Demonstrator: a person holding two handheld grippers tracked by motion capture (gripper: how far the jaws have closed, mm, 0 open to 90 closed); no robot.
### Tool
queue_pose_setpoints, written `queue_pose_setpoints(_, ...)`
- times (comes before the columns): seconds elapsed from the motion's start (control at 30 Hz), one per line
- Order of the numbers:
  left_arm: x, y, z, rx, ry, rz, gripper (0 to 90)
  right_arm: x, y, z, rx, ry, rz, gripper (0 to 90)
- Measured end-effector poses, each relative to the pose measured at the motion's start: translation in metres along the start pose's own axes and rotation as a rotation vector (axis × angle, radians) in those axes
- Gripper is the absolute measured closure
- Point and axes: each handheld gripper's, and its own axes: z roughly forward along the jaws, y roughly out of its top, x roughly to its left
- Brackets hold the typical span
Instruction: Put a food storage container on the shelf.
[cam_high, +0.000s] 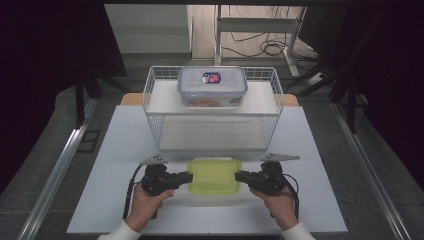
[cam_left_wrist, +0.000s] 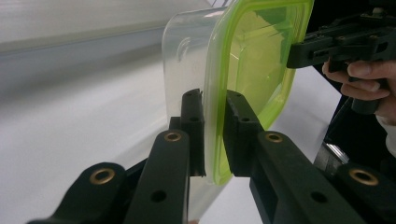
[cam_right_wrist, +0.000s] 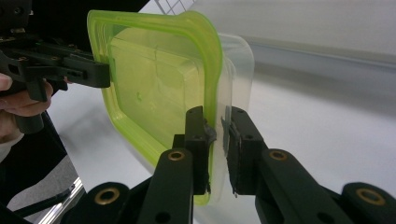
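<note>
Two hand-held grippers are in my hands, and both grip the same thing: a clear container with a green lid (cam_high: 214, 176). It is at the near part of the white worktop (cam_high: 120, 150), just in front of the wire basket (cam_high: 150, 97).

My left hand-held gripper (cam_high: 189, 176) has its jaws clamped on the left rim of the container. In the left gripper view, one jaw presses on the clear wall and the other on the green lid (cam_left_wrist: 254, 51). My right hand-held gripper (cam_high: 238, 175) is clamped in the same way on the right rim; in the right gripper view the lid edge sits between its two jaws.

Inside the wire basket, on its upper shelf, stands a second box with a blue lid (cam_high: 212, 86), well apart from my grippers.
</note>
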Motion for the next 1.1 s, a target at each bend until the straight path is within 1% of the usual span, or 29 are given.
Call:
queue_pose_setpoints(0.13,-0.003,0.003,-0.003,-0.008,0.003,0.011,80.4,0.002,0.003,-0.003,-0.016,0.001,-0.013,79.7)
queue_pose_setpoints(0.2,-0.004,0.004,-0.004,-0.01,0.003,0.012,80.4,0.002,0.003,-0.004,-0.019,0.001,-0.012,79.7)
queue_pose_setpoints(0.3,-0.005,0.005,-0.005,-0.014,0.002,0.015,80.5,0.005,0.006,-0.006,-0.029,-0.001,-0.026,79.7)
queue_pose_setpoints(0.43,-0.006,0.009,-0.007,-0.021,-0.001,0.019,80.5,0.006,0.008,-0.009,-0.038,0.001,-0.032,79.7)
queue_pose_setpoints(0.57,-0.007,0.014,-0.009,-0.028,-0.002,0.024,80.5,0.008,0.012,-0.011,-0.049,0.0,-0.036,79.7)
queue_pose_setpoints(0.77,-0.006,0.02,-0.01,-0.036,-0.003,0.027,80.5,0.009,0.02,-0.013,-0.058,-0.004,-0.056,79.7)
queue_pose_setpoints(0.9,-0.006,0.028,-0.012,-0.046,-0.011,0.027,80.6,0.01,0.026,-0.016,-0.07,-0.008,-0.058,79.7)
queue_pose_setpoints(0.93,-0.007,0.033,-0.013,-0.054,-0.018,0.031,80.5,0.011,0.03,-0.018,-0.078,-0.012,-0.063,79.7)
queue_pose_setpoints(1.0,-0.007,0.036,-0.015,-0.055,-0.024,0.031,80.5,0.013,0.035,-0.021,-0.085,-0.014,-0.069,79.7)
queue_pose_setpoints(1.03,-0.009,0.042,-0.018,-0.064,-0.021,0.042,80.5,0.014,0.038,-0.023,-0.089,-0.014,-0.074,79.7)
queue_pose_setpoints(1.1,-0.012,0.049,-0.022,-0.074,-0.014,0.054,80.5,0.017,0.044,-0.026,-0.095,-0.018,-0.083,79.7)
